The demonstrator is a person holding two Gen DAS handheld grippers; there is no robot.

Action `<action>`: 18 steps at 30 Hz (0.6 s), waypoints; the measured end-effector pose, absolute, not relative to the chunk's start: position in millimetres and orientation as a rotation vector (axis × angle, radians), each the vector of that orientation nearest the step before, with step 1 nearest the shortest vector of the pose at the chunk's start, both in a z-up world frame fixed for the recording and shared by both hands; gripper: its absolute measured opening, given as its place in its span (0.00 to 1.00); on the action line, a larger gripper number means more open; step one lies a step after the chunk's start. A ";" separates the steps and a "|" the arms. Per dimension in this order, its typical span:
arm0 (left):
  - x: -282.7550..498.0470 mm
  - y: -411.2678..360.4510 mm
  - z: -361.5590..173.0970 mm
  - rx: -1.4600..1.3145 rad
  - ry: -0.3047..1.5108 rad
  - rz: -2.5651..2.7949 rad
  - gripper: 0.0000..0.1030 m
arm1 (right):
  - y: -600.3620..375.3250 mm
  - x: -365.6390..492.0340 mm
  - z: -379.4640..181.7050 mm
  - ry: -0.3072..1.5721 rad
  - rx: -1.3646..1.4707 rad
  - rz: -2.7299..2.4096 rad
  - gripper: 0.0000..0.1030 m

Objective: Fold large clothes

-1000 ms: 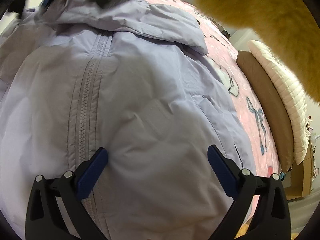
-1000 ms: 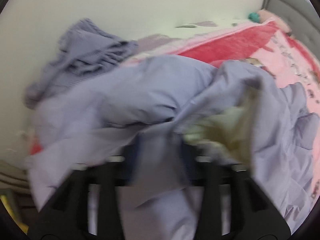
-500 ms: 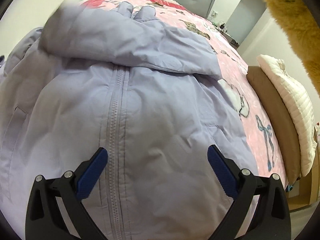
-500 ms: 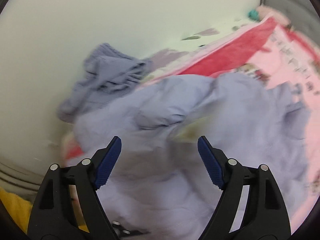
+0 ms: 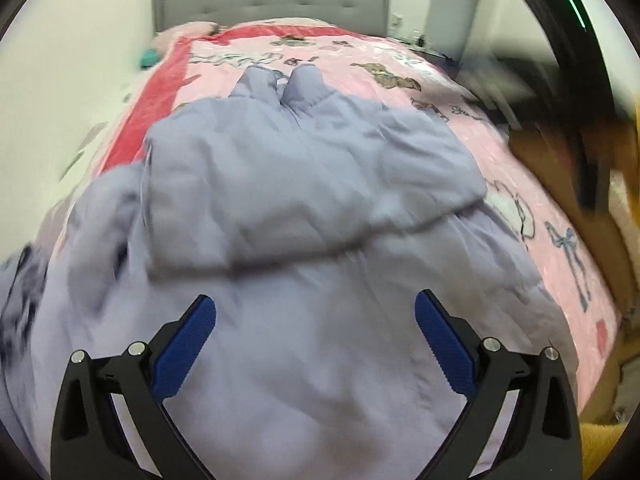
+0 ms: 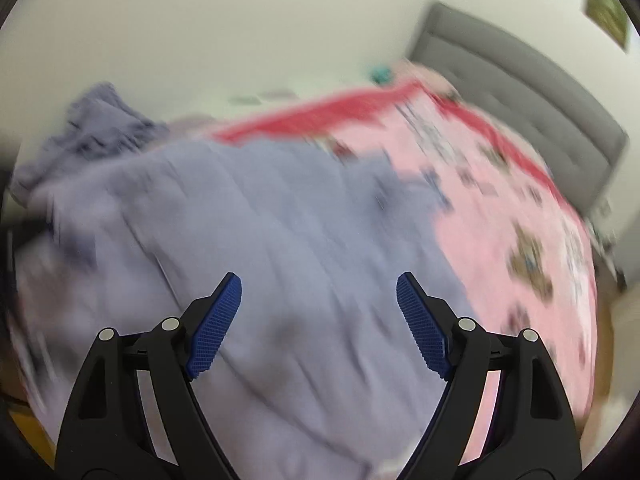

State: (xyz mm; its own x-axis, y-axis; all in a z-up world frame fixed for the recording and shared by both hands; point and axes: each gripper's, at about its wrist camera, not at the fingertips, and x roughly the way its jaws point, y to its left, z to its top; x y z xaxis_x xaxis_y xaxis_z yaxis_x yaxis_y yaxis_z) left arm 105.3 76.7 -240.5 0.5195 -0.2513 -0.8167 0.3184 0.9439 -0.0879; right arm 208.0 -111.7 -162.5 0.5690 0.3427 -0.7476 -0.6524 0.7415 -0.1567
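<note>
A large lilac padded jacket (image 5: pixel 304 208) lies spread on a bed with a pink patterned blanket (image 5: pixel 400 76). Its two sleeves (image 5: pixel 280 84) are folded up the bed, cuffs side by side. My left gripper (image 5: pixel 314 332) hovers above the jacket's lower body, open, with nothing between its blue pads (image 5: pixel 184 344). In the blurred right wrist view the same jacket (image 6: pixel 280 248) fills the middle. My right gripper (image 6: pixel 318 312) stands open above it, its pads (image 6: pixel 216 320) clear of the cloth.
A grey padded headboard (image 5: pixel 272 0) closes the far end of the bed. A crumpled blue-grey garment (image 6: pixel 96 128) lies against the white wall at the left. A small teal object (image 6: pixel 382 74) sits near the pillows. A brown bench (image 5: pixel 560 160) stands along the bed's right side.
The right gripper let go of the jacket cloth, opened wide and drew back. Both grippers pulled away and up, so more of the bed shows. The jacket's top part now lies folded over.
</note>
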 end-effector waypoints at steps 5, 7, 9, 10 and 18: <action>165.2 128.4 -233.5 -0.090 0.975 -0.278 0.95 | -185.8 190.8 -216.0 0.834 -0.412 0.422 0.74; 180.4 135.3 -235.3 -0.117 0.984 -0.255 0.95 | -190.2 179.3 -228.5 0.810 -0.478 0.391 0.74; 191.9 137.1 -241.4 -0.123 1.004 -0.247 0.95 | -185.7 171.3 -241.8 0.773 -0.586 0.354 0.74; 198.5 137.3 -247.1 -0.143 1.018 -0.257 0.95 | -186.0 167.7 -249.4 0.765 -0.623 0.360 0.74; 209.1 115.4 -266.2 -0.113 1.033 -0.156 0.57 | -169.3 165.5 -297.2 0.601 -1.057 0.175 0.71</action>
